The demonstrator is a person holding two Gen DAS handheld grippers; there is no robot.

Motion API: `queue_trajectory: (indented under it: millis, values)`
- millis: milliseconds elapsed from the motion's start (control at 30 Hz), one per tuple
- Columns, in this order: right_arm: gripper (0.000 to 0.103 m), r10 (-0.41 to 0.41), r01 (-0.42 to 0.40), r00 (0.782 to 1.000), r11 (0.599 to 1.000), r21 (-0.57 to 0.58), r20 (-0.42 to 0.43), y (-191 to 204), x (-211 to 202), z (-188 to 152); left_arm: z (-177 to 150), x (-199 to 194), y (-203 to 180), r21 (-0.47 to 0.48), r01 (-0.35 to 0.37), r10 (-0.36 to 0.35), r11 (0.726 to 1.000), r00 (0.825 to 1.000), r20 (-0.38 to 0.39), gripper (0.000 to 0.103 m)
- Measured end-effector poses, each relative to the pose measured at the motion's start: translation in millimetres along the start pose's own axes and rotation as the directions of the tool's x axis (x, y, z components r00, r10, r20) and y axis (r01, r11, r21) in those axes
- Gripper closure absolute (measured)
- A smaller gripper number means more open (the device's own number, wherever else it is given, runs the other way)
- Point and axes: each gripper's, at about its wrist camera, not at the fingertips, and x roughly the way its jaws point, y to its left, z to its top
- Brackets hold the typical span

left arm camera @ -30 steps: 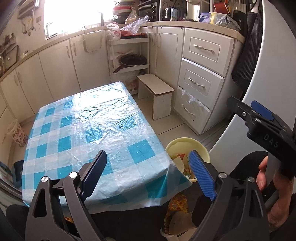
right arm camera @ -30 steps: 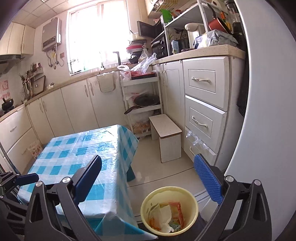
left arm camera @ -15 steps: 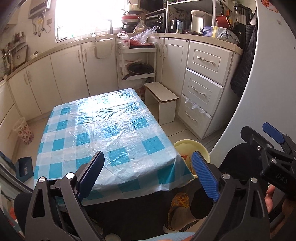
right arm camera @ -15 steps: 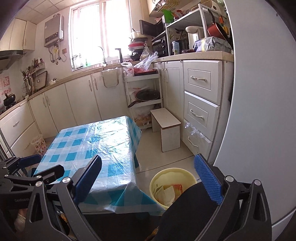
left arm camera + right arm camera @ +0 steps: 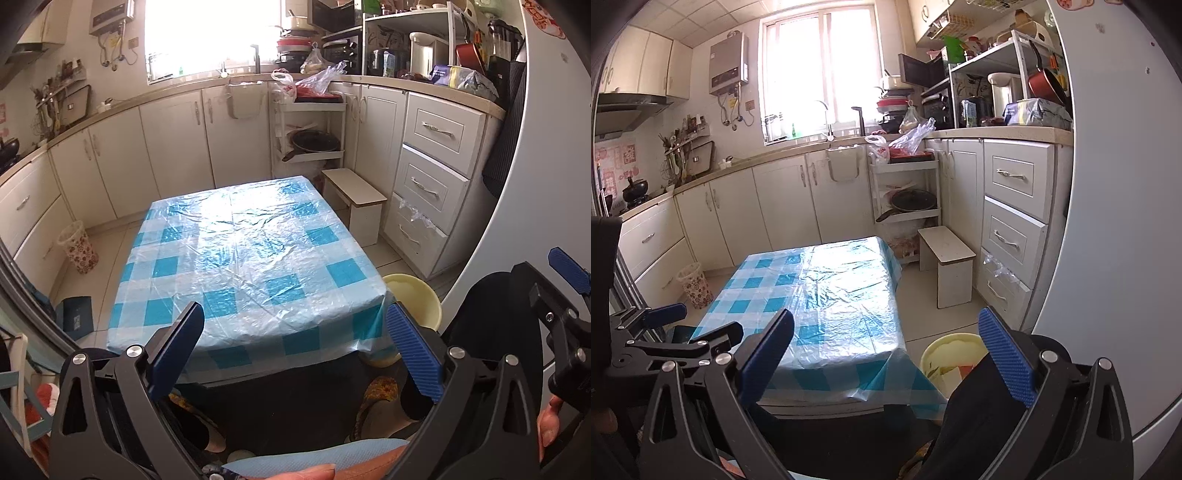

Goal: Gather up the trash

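Right gripper (image 5: 886, 354) agape and empty, nearer the yellow bin (image 5: 945, 354) at lower centre-right, holding trash, beside the table (image 5: 827, 295); left gripper (image 5: 295, 347) likewise spread, empty, farther.

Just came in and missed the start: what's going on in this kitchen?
A person holds a hand-held gripper in each hand, on a trash-collecting job. Both the left hand-held gripper and the right hand-held gripper are open and hold nothing. The checked tablecloth shows no items on it. The yellow bin on the floor by the table's corner holds paper and wrapper scraps.
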Motion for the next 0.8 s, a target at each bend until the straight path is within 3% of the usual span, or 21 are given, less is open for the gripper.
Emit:
queue_trajectory:
  millis: [333, 800]
  values:
    - [0.007, 0.052, -0.051, 0.999, 0.997, -0.052, 0.014, 22.5, -5.6, -4.7, -17.9, -19.4, 22.3, -0.065, -0.056, 0.056, 0.996, 0.998, -0.004, 0.008]
    - [0.007, 0.055, -0.053, 0.998, 0.997, -0.059, 0.033, 28.9, -12.0, -6.0, -17.8, -29.5, 20.3, -0.045, -0.083, 0.084, 0.996, 0.996, 0.008, 0.008]
